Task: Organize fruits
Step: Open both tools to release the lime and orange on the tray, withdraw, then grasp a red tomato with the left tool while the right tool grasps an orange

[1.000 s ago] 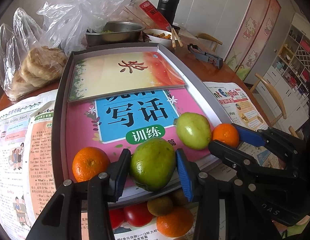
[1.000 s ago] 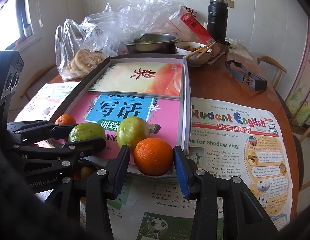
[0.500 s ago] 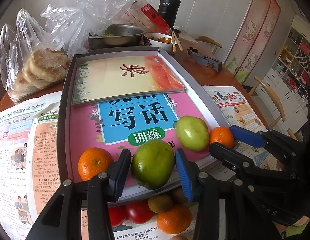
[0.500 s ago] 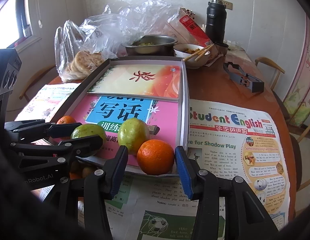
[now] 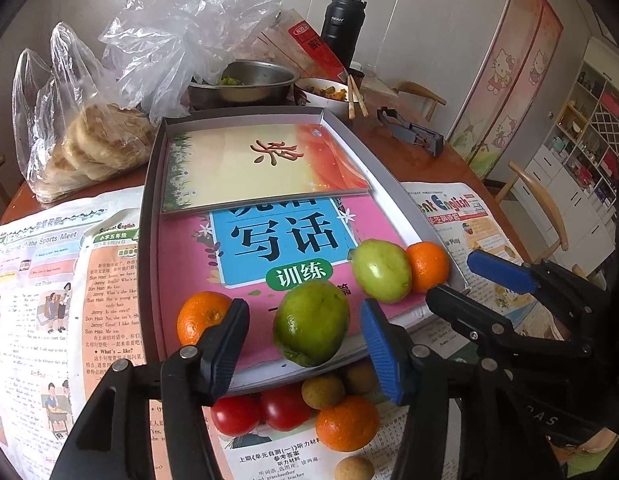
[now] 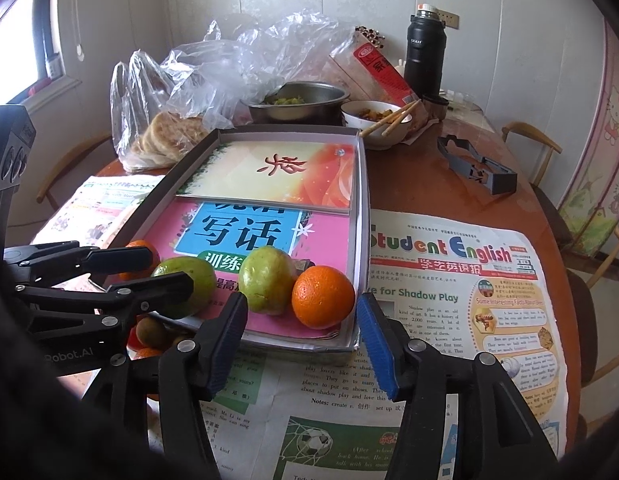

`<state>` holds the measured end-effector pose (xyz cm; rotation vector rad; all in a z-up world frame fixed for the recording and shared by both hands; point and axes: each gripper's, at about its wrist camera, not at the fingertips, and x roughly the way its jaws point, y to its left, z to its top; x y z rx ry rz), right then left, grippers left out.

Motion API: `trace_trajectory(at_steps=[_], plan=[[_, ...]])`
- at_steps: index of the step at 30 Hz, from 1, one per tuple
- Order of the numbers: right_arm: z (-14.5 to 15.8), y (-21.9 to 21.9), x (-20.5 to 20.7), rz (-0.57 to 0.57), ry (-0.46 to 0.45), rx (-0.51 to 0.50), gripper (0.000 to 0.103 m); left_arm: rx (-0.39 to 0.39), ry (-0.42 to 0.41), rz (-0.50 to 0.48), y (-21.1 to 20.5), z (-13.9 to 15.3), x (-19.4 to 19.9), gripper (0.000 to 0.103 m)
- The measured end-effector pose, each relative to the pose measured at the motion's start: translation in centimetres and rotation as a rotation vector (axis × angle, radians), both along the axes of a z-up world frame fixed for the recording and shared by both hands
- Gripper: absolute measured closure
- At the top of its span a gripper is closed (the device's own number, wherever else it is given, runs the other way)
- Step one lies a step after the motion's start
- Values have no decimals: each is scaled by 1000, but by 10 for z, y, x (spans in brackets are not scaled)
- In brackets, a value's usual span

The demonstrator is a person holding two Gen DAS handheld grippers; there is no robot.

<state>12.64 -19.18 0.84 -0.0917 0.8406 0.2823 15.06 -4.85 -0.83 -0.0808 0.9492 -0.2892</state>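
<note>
Now, from the left wrist: left hand-held gripper [image 5: 305, 344] spread wide, gripping nothing, with a green fruit [image 5: 311, 322] dead ahead between the fingers, clear of both pads. Roundish, slightly longer top to bottom, resting on the pink book [image 5: 189, 264] at the near edge of the tray [image 5: 151, 184]. Orange [image 5: 201, 316] just to its left; paler green fruit [image 5: 381, 271] and second orange [image 5: 427, 267], touching, to its right, in front of the right hand-held gripper [image 5: 469, 280]. Tray otherwise holding two books. Loose pile on the newspaper [image 5: 41, 280] below the tray: two tomatoes [image 5: 261, 410], an orange, small brown fruits.

Next, from the right wrist: right hand-held gripper [image 6: 301, 340] likewise wide open and empty, second orange [image 6: 323, 297] straight ahead, just beyond the fingertips, in the tray's near right corner [image 6: 361, 240]. Paler green fruit [image 6: 267, 280] touching it on the left. Nearer arm for each: left for the green fruit, right for this orange. Desk [image 6: 429, 192] beyond carrying bowls, bags, a flask.
</note>
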Motion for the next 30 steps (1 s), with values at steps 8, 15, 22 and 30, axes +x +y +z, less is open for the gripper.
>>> trace_trajectory(at_steps=[8, 15, 22, 30], plan=[[12, 7, -16, 29, -27, 11, 43, -13, -19, 41, 14, 13, -13, 29], [13, 16, -23, 55, -22, 14, 43, -4, -37, 72, 27, 20, -24, 28], [9, 24, -29, 79, -1, 23, 37, 5, -42, 101, 40, 21, -33, 24], [0, 34, -35, 105, 32, 20, 37, 11, -37, 144, 58, 16, -43, 22]])
